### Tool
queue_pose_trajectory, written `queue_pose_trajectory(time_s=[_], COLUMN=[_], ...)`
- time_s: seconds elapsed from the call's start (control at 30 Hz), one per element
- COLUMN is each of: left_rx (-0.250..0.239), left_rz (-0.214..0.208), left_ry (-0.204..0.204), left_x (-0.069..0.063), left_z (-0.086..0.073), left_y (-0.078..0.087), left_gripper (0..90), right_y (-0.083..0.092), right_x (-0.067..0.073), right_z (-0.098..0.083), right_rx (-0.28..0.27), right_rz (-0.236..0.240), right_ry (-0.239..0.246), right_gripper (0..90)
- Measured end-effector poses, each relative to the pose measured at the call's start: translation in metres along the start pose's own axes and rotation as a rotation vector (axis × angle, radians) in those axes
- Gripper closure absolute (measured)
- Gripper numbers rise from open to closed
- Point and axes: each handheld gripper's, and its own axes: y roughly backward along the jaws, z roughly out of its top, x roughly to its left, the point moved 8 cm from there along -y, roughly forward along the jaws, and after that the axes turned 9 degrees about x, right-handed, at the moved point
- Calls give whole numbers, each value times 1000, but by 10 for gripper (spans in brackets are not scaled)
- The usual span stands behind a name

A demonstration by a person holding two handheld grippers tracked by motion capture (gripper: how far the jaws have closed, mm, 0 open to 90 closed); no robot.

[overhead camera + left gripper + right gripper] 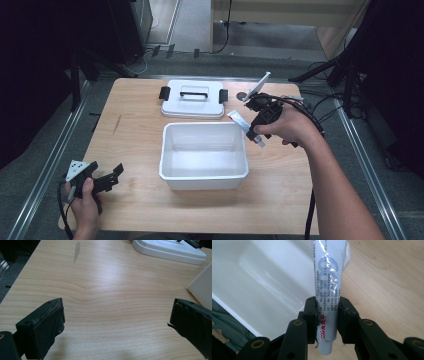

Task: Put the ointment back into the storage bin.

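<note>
The left gripper [111,176] is resting near the table's [130,150] near left corner, well left of the bin [203,156], with a hand wrapping its body. In the left gripper view its jaws are standing wide apart over bare wood, with nothing between them, and the bin's wall [203,287] is showing at the right edge.

The bin, white and open-topped, is sitting at the middle of the table. Just behind the bin, the lid [193,98] is lying flat, with its black handle up and a black clip at each end.

At the bin's far right corner, the right gripper [253,129] is clamping a tube [246,127]. In the right gripper view the jaws are pressing on both sides of the tube [328,290] near its cap end; the cap is poking out toward the camera, and the long printed body is reaching away from the jaws, over the bin's rim [259,287]. From above, the tube is slanting across that corner, above the table.
</note>
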Motion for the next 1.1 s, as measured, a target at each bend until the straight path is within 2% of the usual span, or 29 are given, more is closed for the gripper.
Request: queue_pose_trajectory(time_s=[0.13,0.17,0.3,0.53,0.7,0.9,1.1], left_rx=[0,0,1,2,1,2,2], left_rz=[-1,-1,-2,-4,-5,-7,-9], left_ry=[1,2,2,5,6,7,7], left_x=[0,0,0,0,0,0,0], left_z=[0,0,0,0,0,0,0], left_y=[0,0,0,0,0,0,0], left_gripper=[0,0,0,0,0,0,0], right_y=[0,-1,-2,-10,-18,-24,-28], right_x=[12,15,22,38,43,49,57], right_z=[6,7,11,16,17,14,17], right_rx=[-4,-4,-3,-9,-6,7,8], right_rz=[-4,-13,-29,-40,-54,-65,-58], right_ry=[78,115,202,404,545,647,703], right_gripper=[723,723,723,723,723,723,722])
